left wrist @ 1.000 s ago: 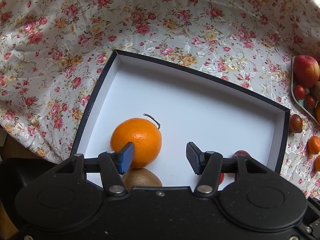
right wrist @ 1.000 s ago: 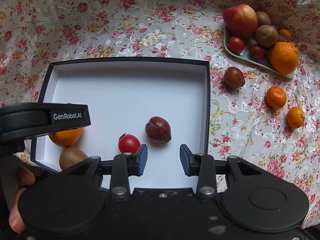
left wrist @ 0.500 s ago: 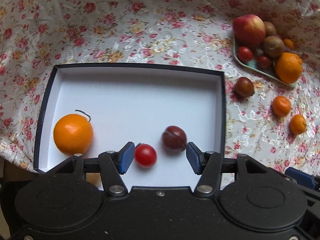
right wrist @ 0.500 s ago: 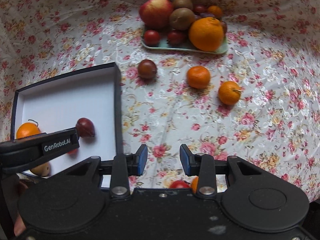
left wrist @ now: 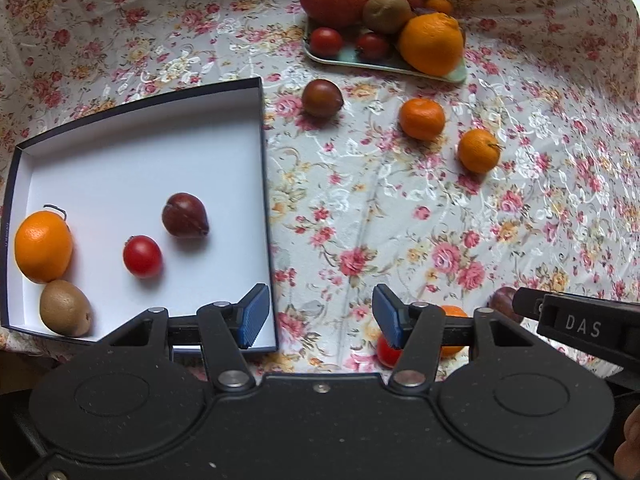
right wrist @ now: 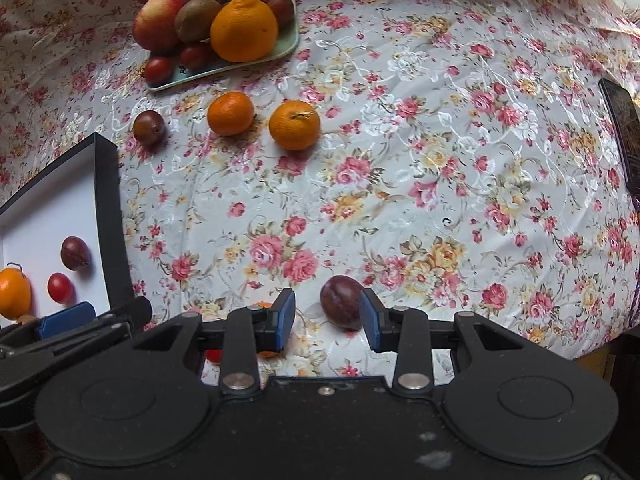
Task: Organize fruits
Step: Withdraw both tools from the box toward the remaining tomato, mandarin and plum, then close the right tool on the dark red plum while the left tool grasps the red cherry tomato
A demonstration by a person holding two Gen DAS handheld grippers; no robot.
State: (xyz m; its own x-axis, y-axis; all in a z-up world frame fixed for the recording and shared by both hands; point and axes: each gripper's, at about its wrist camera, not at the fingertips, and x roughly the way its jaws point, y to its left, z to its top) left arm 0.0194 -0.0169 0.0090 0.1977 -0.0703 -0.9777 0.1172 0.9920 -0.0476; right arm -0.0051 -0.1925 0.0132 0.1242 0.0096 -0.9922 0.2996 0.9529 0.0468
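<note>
My right gripper (right wrist: pixel 327 317) stands open with a plum (right wrist: pixel 343 301) between its fingers, nearer the right one. Closing off-center could nudge it rolling across the cloth. My left gripper (left wrist: pixel 316 317) hangs open and empty beside the box (left wrist: pixel 262 152).

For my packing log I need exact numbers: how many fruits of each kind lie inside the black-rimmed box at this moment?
Orange: 1
Kiwi: 1
Cherry tomato: 1
Dark red plum: 1
Total in the box: 4
</note>
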